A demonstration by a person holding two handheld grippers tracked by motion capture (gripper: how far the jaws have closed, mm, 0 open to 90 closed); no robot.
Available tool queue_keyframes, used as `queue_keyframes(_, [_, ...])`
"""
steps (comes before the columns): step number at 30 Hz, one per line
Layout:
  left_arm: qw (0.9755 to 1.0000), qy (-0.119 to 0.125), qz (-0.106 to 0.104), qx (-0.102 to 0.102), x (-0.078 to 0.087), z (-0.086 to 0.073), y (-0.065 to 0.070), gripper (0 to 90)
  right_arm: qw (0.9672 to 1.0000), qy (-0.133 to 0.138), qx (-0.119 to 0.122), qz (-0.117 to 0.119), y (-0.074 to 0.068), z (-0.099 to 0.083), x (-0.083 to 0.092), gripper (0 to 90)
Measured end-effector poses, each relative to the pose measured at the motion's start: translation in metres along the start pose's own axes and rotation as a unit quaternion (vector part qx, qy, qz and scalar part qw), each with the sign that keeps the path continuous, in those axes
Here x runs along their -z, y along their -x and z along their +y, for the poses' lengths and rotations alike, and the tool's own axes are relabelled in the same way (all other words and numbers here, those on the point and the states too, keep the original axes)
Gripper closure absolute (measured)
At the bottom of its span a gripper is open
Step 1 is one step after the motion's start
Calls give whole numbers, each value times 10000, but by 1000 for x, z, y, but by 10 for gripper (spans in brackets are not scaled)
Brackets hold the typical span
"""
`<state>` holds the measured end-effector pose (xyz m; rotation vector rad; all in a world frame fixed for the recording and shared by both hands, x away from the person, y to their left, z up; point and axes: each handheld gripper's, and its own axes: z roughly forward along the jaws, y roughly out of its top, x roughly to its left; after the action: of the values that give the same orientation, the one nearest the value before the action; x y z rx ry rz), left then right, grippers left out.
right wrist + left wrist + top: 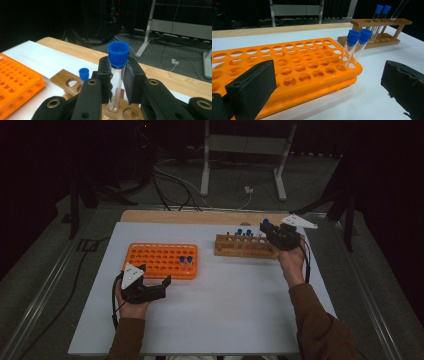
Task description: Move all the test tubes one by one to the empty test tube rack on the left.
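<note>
My right gripper (270,231) is shut on a clear test tube with a blue cap (118,53), held just below the cap between the jaws. The tube (398,10) hangs tilted, its round bottom just above the top bar of the wooden rack (245,246). Two more blue-capped tubes (380,12) stand in that rack. An orange rack (162,260) with many holes holds two blue-capped tubes (354,47) at its near right corner. My left gripper (155,282) lies open on the white table just in front of the orange rack, with nothing between its jaws.
The white board (215,320) lies on a wooden tabletop (200,216), with bare surface between and in front of the racks. Beyond the far edge are a metal stand's legs (242,165) and cables (175,182) on the dark floor.
</note>
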<state>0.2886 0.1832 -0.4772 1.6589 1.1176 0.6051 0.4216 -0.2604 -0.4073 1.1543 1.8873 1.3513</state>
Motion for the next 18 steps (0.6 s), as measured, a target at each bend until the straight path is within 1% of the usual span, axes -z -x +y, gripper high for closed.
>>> queue_keyframes(3, [10000, -42, -9, -38, -1, 0, 1, 8, 9999, 64, -60, 125, 0, 0, 6, 774])
queue_keyframes(5, [10000, -49, -12, -38, -2, 0, 1, 8, 9998, 55, -24, 193, -2, -2, 10, 774])
queue_keyframes(8, [10000, -64, -18, -40, -3, 0, 2, 8, 9996, -18, -4, 282, -6, -5, 13, 774])
queue_keyframes(11, [10000, -57, -36, -25, -3, 0, 3, 9, 9990, -78, -79, 432, -11, -10, 16, 774])
queue_keyframes(14, [10000, -46, -41, -7, -2, 1, 3, 8, 9984, -169, -39, 530, -17, -14, 18, 774])
queue_keyframes(18, [10000, 20, -5, -44, 0, 4, 6, 14, 9969, -244, -19, 745, -26, -17, 21, 773])
